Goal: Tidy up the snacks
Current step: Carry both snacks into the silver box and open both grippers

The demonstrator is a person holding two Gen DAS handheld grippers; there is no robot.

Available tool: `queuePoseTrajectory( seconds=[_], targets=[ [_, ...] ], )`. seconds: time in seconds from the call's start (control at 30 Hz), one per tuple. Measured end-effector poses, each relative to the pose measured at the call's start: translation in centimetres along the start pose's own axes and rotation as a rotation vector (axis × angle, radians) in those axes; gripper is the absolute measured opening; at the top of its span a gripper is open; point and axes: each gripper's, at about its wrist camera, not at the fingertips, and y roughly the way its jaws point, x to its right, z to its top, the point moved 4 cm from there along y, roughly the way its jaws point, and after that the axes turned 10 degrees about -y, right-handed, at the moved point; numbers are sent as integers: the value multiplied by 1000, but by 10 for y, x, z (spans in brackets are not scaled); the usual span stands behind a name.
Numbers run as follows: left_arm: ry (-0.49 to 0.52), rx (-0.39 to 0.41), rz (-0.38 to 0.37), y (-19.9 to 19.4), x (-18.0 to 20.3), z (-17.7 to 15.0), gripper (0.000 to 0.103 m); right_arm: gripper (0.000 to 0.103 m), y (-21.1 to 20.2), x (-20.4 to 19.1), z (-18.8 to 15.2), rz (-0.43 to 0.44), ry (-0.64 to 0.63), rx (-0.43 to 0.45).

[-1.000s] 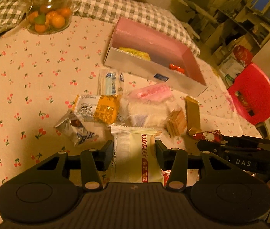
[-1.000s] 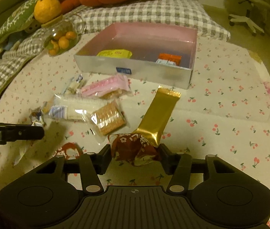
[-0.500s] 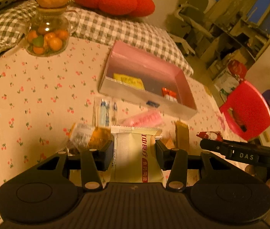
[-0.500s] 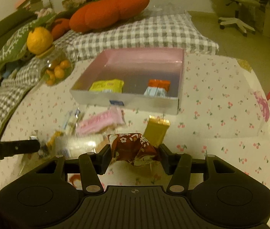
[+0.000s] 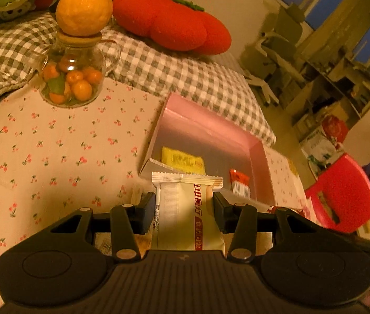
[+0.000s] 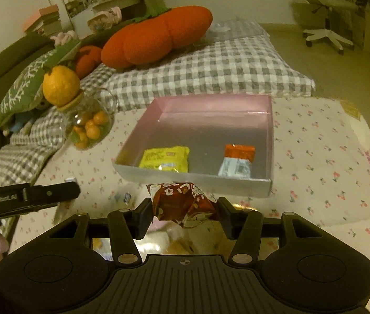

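Right wrist view, pink box (image 6: 203, 178), two snack packets inside

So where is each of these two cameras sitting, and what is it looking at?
Left wrist: rides the left tongs, looking down past a gripped white packet at the pink box.
Right wrist: rides the right tongs gripping a red packet; the left tongs show too.
Shared: the box, jar of oranges.

Dim, warm yellow indoor light tints both views. Behind the pink box (image 5: 212, 128) windows show dark blue. Fisheye distortion bends everything around the box, soft blur spreads beside it, and a glare spot glints on the glass jar (image 5: 72, 78).
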Motion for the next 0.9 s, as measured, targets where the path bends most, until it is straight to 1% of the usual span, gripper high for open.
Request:
queuePoseTrajectory(
  seconds=[0.33, 0.47, 0.63, 0.73, 0.9],
  targets=[
    [-28, 42, -36, 29, 16, 17, 43, 52, 19, 9, 22, -7, 85, 28],
    [-24, 46, -27, 43, 24, 21, 43, 53, 29, 16, 29, -8, 112, 37],
    [24, 49, -9, 61, 32, 30, 43, 53, 48, 30, 36, -16, 136, 42],
    [35, 47, -3, 75, 34, 37, 43, 53, 59, 40, 35, -14, 158, 36],
    [85, 46, 19, 98, 39, 45, 43, 53, 71, 54, 31, -18, 181, 37]
  ],
)
